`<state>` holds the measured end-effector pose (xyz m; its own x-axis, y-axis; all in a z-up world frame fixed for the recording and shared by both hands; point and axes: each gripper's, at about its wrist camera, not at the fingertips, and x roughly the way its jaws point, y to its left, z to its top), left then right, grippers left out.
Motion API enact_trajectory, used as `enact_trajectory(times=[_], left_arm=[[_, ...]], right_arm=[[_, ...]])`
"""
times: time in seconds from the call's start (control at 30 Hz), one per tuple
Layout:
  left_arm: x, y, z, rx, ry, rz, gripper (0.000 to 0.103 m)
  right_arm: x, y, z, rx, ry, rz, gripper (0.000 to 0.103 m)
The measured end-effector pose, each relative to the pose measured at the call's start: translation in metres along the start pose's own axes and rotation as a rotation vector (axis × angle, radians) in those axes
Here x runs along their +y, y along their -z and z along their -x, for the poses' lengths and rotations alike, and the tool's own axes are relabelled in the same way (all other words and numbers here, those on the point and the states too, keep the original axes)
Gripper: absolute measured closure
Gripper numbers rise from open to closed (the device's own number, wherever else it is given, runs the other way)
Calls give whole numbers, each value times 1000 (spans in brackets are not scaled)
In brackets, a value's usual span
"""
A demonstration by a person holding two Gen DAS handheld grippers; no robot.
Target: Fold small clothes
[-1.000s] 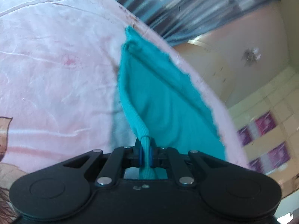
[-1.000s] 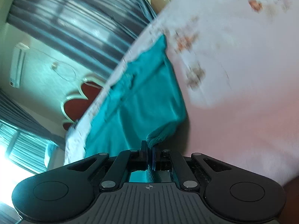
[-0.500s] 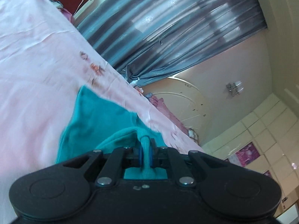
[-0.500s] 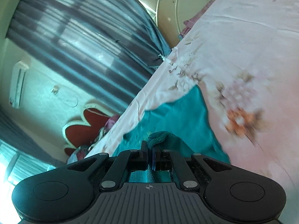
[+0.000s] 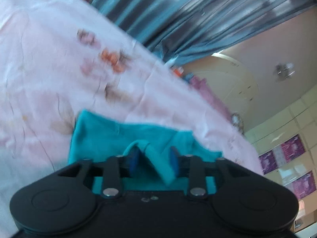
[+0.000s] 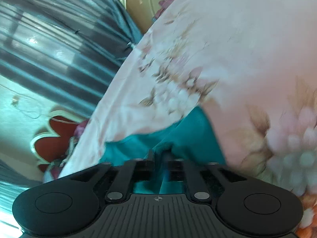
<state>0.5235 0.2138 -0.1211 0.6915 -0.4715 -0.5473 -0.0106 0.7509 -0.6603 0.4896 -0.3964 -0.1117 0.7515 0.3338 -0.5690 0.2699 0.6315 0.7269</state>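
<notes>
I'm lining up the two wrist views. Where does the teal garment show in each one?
Left wrist view: teal garment lies low and centre, just past the left gripper, a strip of it between the opening fingers.
Right wrist view: garment lies low and centre, ahead of the right gripper.
Shared landmark: the grey-blue curtain beyond the pink floral sheet.

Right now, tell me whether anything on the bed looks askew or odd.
One thing: a ribbed edge of the teal garment stands up, slanting loose between the left gripper's opening jaws instead of lying flat. The garment lies on the pink floral sheet. No damage shows.
</notes>
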Motion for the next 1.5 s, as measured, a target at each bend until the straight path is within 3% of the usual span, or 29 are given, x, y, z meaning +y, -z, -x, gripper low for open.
enact_trajectory(times=[0.03,0.07,0.13,0.2,0.37,0.4,0.5,0.57,0.7,0.73,0.8,0.87,1.0,1.13,1.2,1.33,1.5], left_arm=[[-1,-3,7,-45,-18,-34,29],[-3,-4,16,-91,-47,-86,16],[-3,-8,22,-83,-64,-180,22],[-6,-10,21,-30,-62,-280,30],[-27,-3,-2,81,-66,-508,34],[-30,-3,-9,94,-68,-529,39],[-30,-1,-31,139,-78,-539,52],[-31,2,-41,172,-87,-555,52],[-32,9,-55,216,-118,-609,56],[-31,10,-56,214,-115,-612,57],[-29,9,-56,215,-108,-606,81],[-30,8,-55,210,-81,-588,88],[-44,15,-32,69,-64,-639,89],[-52,13,-14,-15,-41,-636,89],[-54,5,-20,-32,-88,-623,90],[-36,-11,-60,69,-160,-490,90],[-41,-6,-75,103,-191,-546,90]], right_arm=[[3,-1,7,-39,4,45,39],[5,-2,12,-45,4,96,39],[8,-2,16,-31,6,186,40],[14,0,13,-11,18,309,49],[38,15,-14,70,77,531,62],[41,16,-21,80,86,556,62],[47,26,-42,120,124,642,63],[48,30,-49,150,145,689,75],[52,34,-55,162,165,751,79],[52,35,-56,166,166,760,85],[53,35,-56,167,175,782,94],[53,36,-56,162,170,798,97],[55,35,-42,91,159,808,99],[61,34,-27,-12,145,831,99],[64,29,-32,-47,150,819,99],[66,21,-62,-31,173,753,99],[60,20,-83,-6,220,737,99]])
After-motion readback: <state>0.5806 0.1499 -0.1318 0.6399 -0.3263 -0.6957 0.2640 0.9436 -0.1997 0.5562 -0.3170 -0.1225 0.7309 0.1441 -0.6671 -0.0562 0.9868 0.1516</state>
